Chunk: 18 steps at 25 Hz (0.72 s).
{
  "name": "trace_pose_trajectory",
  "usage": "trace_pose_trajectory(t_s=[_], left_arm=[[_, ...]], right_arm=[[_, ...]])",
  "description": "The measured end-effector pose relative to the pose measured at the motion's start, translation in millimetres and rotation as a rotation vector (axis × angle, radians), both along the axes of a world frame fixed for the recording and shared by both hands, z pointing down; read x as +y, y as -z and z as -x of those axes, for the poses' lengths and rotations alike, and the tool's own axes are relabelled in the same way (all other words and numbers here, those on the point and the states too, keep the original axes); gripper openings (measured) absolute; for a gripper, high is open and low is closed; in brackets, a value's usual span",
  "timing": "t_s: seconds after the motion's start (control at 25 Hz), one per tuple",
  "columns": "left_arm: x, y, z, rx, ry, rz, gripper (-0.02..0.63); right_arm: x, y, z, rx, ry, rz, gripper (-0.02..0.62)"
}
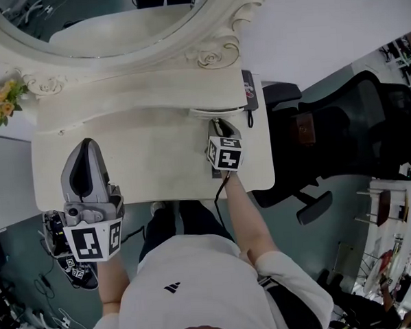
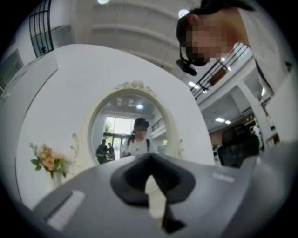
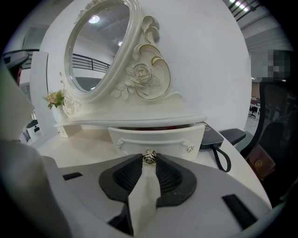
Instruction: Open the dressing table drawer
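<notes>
Since my right hand-held gripper (image 3: 149, 161) pinches just the tiny rose knob (image 3: 149, 156) of the drawer (image 3: 158, 141), slightly open under the mirror shelf (image 3: 135, 119), I judge a crooked pull may break the grip or jam the drawer, while my left hand-held gripper (image 2: 150, 175) hangs pressed together, empty.

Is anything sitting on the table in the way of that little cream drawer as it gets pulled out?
Nothing visible. The right gripper clamps the small rose-shaped metal knob of the cream drawer, the cream tabletop in front is bare, and the dark strapped pouch lies off to the side.
</notes>
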State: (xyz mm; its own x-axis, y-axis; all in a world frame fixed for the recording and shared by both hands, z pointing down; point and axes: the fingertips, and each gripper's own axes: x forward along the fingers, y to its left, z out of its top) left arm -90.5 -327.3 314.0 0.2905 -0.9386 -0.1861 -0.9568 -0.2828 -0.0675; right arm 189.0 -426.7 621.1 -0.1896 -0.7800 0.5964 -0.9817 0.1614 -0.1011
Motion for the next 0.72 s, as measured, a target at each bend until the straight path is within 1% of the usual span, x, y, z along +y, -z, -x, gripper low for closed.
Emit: trace_pose_trajectory(t_s=[0.72], left_arm=[[5, 5, 4, 0.005, -0.027, -0.014, 0.008]], right_arm=[[22, -2, 2, 0.006, 0.000, 0.010, 0.094]])
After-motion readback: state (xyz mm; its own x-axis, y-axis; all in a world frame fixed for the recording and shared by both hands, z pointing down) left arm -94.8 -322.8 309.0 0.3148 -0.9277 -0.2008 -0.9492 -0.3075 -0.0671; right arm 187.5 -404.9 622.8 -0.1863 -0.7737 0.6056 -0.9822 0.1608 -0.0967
